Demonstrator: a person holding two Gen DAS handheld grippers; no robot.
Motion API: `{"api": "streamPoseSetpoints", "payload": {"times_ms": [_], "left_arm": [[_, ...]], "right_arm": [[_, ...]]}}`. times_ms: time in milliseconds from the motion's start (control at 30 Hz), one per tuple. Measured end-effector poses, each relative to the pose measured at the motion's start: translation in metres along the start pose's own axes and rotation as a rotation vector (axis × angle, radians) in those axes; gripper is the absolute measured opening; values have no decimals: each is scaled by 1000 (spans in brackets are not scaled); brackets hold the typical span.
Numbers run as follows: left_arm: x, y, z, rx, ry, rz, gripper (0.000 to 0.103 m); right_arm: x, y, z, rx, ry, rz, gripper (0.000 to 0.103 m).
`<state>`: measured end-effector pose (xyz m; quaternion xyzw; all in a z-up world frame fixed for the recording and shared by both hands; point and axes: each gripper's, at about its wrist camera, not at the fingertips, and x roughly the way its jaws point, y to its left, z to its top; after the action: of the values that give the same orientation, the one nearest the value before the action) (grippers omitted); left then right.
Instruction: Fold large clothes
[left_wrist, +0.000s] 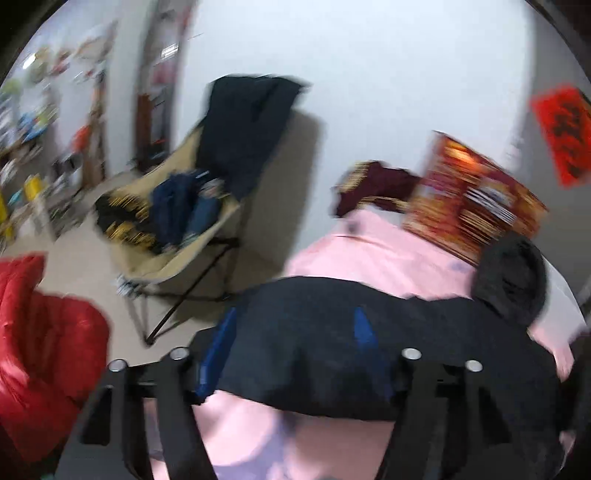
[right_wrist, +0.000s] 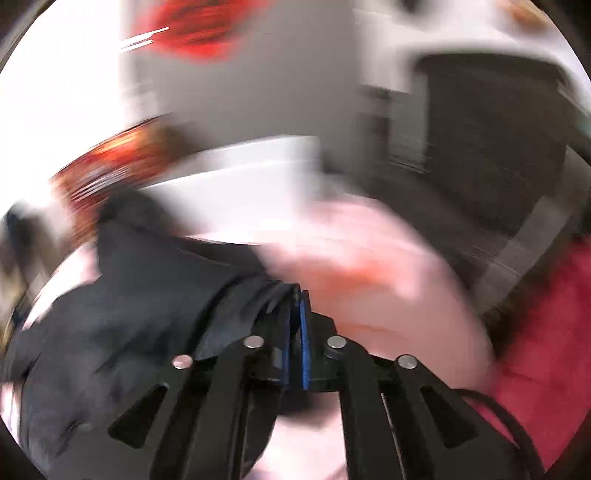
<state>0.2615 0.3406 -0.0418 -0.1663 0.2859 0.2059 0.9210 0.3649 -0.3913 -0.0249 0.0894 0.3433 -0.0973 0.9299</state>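
Currently both views are motion-blurred, right wrist view worse. Large dark navy fabric garment (left_wrist: 332, 332) lies spread across a pink-covered surface (left_wrist: 380, 254), bed or bench, can't tell which.

Left tongs (left_wrist: 295, 343): spread wide, blue-padded fingertips (left_wrist: 364, 326) set against the near edge of the dark garment, fabric between them. Nothing pinched.

Right tongs (right_wrist: 295, 325): narrow, blue pads nearly together, a bunched fold of the same dark garment (right_wrist: 129, 295) clamped at the tips. The rest of the cloth trails off to the left in that view.

Far side of the pink cover: red-and-gold patterned box (left_wrist: 469, 206), tilted, with a maroon folded item (left_wrist: 376, 188) beside it. A black bunched piece (left_wrist: 509, 277) sits just in front of the box; whether it belongs to the garment can't be told.

Floor left: beige folding chair (left_wrist: 184, 258) piled with dark and blue clothes. Glossy red puffy jacket (left_wrist: 40, 350) at left edge. Red paper sign (left_wrist: 565, 133) on white wall.
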Motion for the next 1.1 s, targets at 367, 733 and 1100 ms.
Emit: {"api": "streamPoseSetpoints", "payload": {"times_ms": [367,733,1100], "left_arm": [[-30,-138,-67,345,122,-276,88],[-47,-206,-153,496,334,-470,95],[-73,-100,-219,526,350,-313,96]], "right_arm": [[-109,-95,-60,208,-182,43,60],[-87,157,-151,-489,126,507,71],[-113,46,-233,-446,285,370,73]]}}
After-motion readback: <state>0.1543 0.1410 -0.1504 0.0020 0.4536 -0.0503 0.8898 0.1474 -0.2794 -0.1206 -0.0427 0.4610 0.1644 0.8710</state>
